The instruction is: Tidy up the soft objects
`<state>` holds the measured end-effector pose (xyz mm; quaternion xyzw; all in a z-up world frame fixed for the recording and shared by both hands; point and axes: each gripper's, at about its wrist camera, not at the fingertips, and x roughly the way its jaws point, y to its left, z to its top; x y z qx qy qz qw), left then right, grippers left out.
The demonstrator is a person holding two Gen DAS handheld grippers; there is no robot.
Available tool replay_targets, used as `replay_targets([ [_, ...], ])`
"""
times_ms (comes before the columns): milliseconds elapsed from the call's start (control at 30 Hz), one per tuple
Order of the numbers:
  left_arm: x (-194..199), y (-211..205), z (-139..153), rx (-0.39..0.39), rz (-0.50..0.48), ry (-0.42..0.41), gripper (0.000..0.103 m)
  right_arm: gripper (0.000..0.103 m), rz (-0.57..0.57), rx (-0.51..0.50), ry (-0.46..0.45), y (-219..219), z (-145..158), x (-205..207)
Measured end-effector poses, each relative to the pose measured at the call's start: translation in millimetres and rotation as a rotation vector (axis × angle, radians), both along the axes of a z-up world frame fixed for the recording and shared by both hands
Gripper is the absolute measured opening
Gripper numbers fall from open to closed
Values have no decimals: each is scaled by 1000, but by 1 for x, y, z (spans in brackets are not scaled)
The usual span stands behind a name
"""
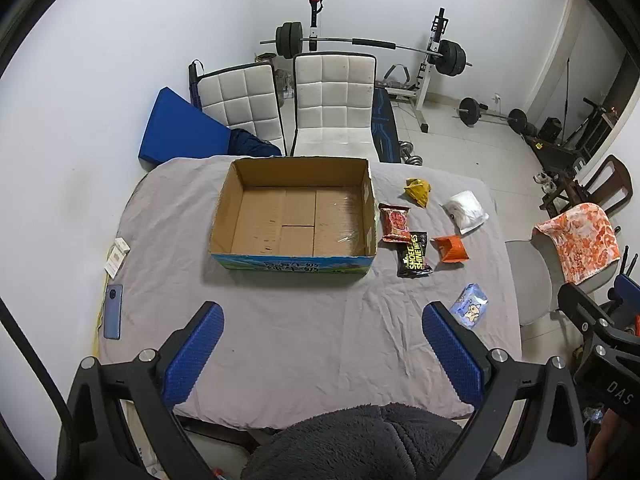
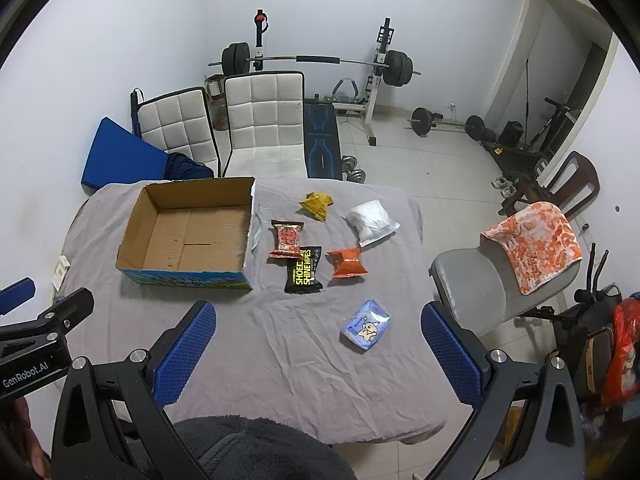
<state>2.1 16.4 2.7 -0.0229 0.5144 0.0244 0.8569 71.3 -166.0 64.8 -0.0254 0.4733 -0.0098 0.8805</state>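
Grey-clothed bench (image 1: 280, 340) carries one open box (image 1: 294, 216) and six packets. Only the left view shows what may be a phone (image 1: 113, 311). Both tongs (image 1: 322, 346) (image 2: 318, 346) are spread, empty.

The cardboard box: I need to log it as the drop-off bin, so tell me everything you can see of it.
The cardboard box is a shallow open-topped carton with plain brown walls and a blue-green printed front. It looks empty, with shiny tape across its floor seams. It sits upright on the grey cloth, left of the packets; the red snack packet lies close beside its right wall.
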Motion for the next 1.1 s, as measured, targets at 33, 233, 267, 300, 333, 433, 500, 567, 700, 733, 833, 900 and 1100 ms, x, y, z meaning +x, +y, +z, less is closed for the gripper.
replay_targets([
  [33, 0, 1, 0, 1, 0, 0, 102, 103, 1, 2, 1, 0, 0, 1],
  [233, 0, 4, 0, 1, 3, -2, 102, 103, 7, 1, -1, 4, 0, 3],
  [267, 0, 4, 0, 1, 3, -3, 102, 103, 7, 2, -1, 5, 0, 4],
  [300, 0, 5, 0, 1, 3, -4, 102, 103, 7, 2, -1, 5, -1, 3],
  [333, 0, 4, 1, 1, 2, -5, 102, 103, 6, 3, -1, 5, -1, 3],
  [433, -1, 4, 1, -1, -4, -11, 102, 103, 6, 4, -4, 6, -1, 3],
  [500, -1, 4, 1, 1, -9, -14, 102, 103, 5, 5, -8, 8, -1, 3],
  [567, -1, 3, 2, 2, -11, -16, 102, 103, 5, 6, -8, 8, 0, 3],
  [700, 0, 1, 2, 2, -10, -18, 102, 103, 5, 3, -7, 9, 1, 5],
  [733, 0, 1, 3, 2, -9, -18, 102, 103, 5, 4, -7, 8, 1, 4],
  [833, -1, 1, 2, 1, -9, -17, 102, 103, 5, 5, -7, 7, 1, 3],
  [900, -1, 1, 2, 4, -9, -17, 102, 103, 6, 7, -6, 8, 1, 3],
  [1100, 0, 1, 4, 0, -9, -18, 102, 103, 7, 7, -7, 10, 2, 4],
])
